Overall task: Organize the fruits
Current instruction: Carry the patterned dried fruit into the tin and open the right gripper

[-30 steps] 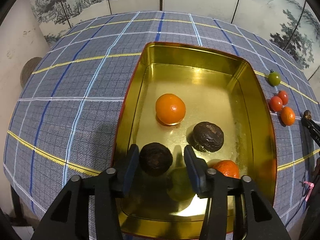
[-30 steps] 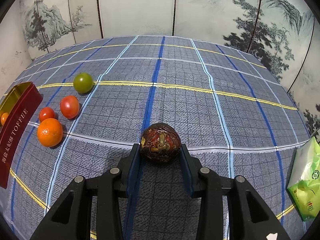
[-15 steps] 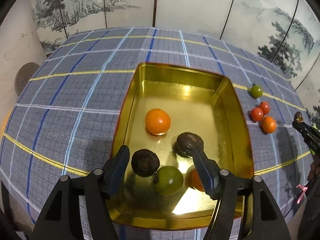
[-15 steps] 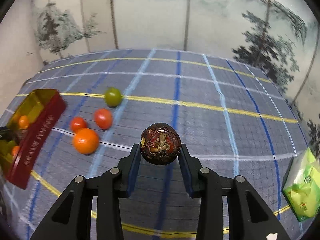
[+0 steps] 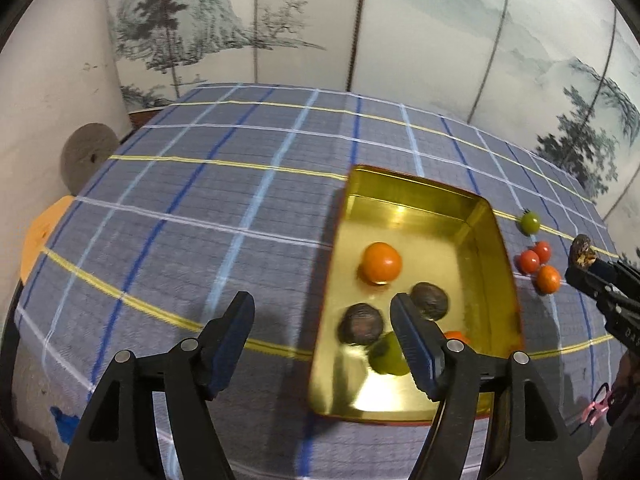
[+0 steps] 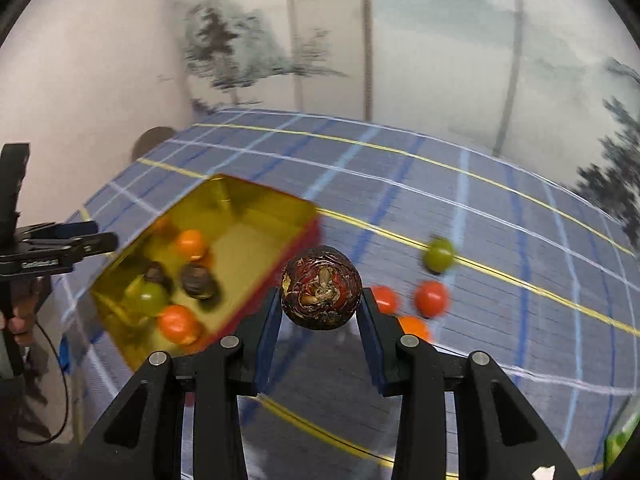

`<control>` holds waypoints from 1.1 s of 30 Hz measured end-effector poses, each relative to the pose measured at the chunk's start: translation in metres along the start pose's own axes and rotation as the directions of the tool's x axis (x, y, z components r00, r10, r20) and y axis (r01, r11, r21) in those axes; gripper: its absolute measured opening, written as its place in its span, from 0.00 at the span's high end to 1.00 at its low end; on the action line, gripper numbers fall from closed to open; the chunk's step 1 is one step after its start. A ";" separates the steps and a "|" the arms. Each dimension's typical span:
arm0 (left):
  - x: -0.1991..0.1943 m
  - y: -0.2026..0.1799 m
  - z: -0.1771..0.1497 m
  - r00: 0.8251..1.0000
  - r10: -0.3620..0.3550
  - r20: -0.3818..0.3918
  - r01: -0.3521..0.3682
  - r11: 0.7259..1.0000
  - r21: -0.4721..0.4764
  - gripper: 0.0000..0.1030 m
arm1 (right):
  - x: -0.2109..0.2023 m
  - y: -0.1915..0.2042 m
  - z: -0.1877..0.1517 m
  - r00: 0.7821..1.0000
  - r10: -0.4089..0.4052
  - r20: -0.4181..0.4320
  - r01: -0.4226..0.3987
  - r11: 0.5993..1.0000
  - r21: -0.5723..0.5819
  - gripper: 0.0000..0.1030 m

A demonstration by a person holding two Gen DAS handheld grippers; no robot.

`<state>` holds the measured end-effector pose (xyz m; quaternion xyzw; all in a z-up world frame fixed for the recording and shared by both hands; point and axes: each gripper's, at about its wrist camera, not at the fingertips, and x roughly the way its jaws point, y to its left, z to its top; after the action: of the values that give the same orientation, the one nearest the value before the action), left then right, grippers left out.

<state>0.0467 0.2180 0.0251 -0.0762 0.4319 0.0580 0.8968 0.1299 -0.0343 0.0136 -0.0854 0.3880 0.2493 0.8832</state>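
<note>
A gold tin (image 5: pixel 496 240) (image 6: pixel 240 204) with red outer walls holds an orange fruit (image 5: pixel 381 261), two dark wrinkled fruits (image 5: pixel 360 322) (image 5: pixel 430 300), a green fruit (image 5: pixel 388 354) and a partly hidden orange one. My left gripper (image 5: pixel 322 336) hangs above the tin's left wall, its jaws opening with nothing between them. My right gripper (image 6: pixel 320 320) is shut on a dark red wrinkled fruit (image 6: pixel 321 288) (image 5: pixel 582 251), lifted above the cloth right of the tin.
On the checked cloth right of the tin lie a green tomato (image 5: pixel 530 222) (image 6: pixel 439 255), two red tomatoes (image 5: pixel 529 261) (image 6: pixel 430 298) and an orange fruit (image 5: pixel 548 279). A green packet (image 6: pixel 622 436) sits at the far right edge. A painted screen stands behind the table.
My left gripper let go of a dark fruit in the tin, opened wider, rose and shifted left. My right gripper lifted the dark red fruit and carried it left toward the tin.
</note>
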 end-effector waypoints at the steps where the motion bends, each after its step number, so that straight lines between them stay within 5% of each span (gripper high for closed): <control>1: -0.001 0.004 -0.001 1.000 0.007 0.001 -0.007 1.000 -0.005 0.31 | 0.004 0.009 0.002 1.000 0.012 -0.006 -0.012 1.000 -0.017 0.66; 16: -0.010 0.043 -0.018 0.996 0.090 0.005 -0.090 0.995 -0.050 0.30 | 0.055 0.084 0.001 0.987 0.101 -0.127 -0.117 0.985 -0.128 0.66; 33: 0.001 0.049 -0.030 0.993 0.110 -0.037 -0.112 0.993 -0.036 0.30 | 0.074 0.093 -0.004 0.981 0.073 -0.180 -0.101 0.984 -0.149 0.65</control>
<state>0.0156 0.2605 0.0014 -0.0699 0.4497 0.1146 0.8830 0.1227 0.0718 -0.0394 -0.1593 0.4460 0.3093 0.8247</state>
